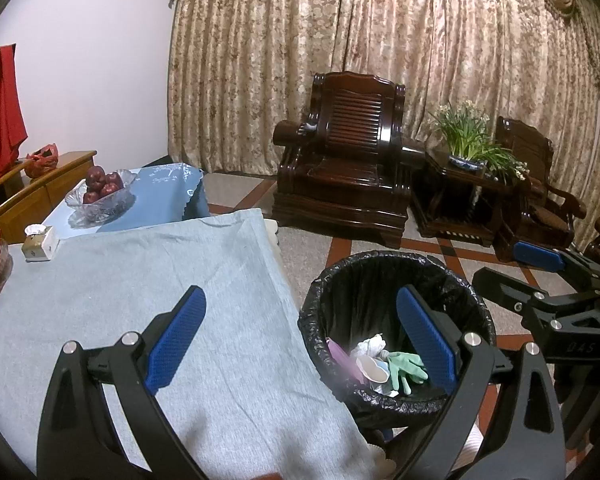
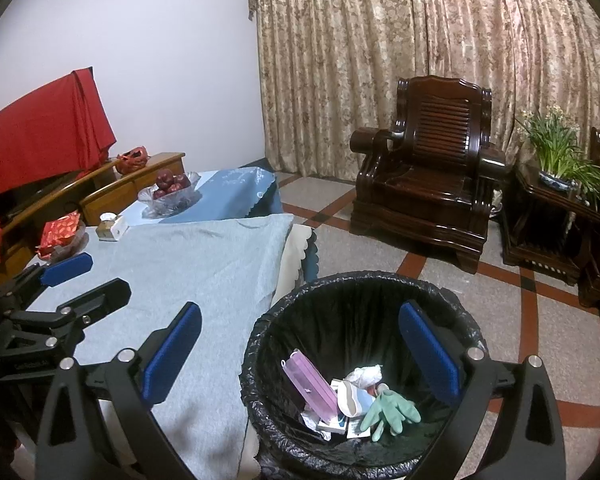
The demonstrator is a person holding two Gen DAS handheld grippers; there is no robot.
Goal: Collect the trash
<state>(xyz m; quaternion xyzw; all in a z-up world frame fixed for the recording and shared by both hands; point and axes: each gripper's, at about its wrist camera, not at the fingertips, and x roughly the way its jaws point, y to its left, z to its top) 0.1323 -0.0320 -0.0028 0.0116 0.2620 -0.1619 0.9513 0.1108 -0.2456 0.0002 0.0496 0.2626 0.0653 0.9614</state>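
Observation:
A bin with a black liner (image 1: 392, 264) (image 2: 352, 280) stands on the floor beside the table. Inside lie a green rubber glove (image 1: 406, 368) (image 2: 390, 410), a pink face mask (image 2: 308, 384), crumpled white paper (image 2: 364, 374) and small packets. My left gripper (image 1: 300, 320) is open and empty, over the table edge and bin. My right gripper (image 2: 300, 332) is open and empty, above the bin's left rim. The right gripper also shows in the left wrist view (image 1: 512, 268), and the left gripper in the right wrist view (image 2: 88, 276).
The table wears a light blue cloth (image 1: 120, 292) (image 2: 204, 264). At its far end stand a tissue box (image 1: 40, 242) (image 2: 110, 226), a glass bowl of apples (image 1: 100, 192) (image 2: 170, 192) and a red packet dish (image 2: 60, 234). A wooden armchair (image 1: 348, 152) and plant table (image 1: 468, 168) stand beyond.

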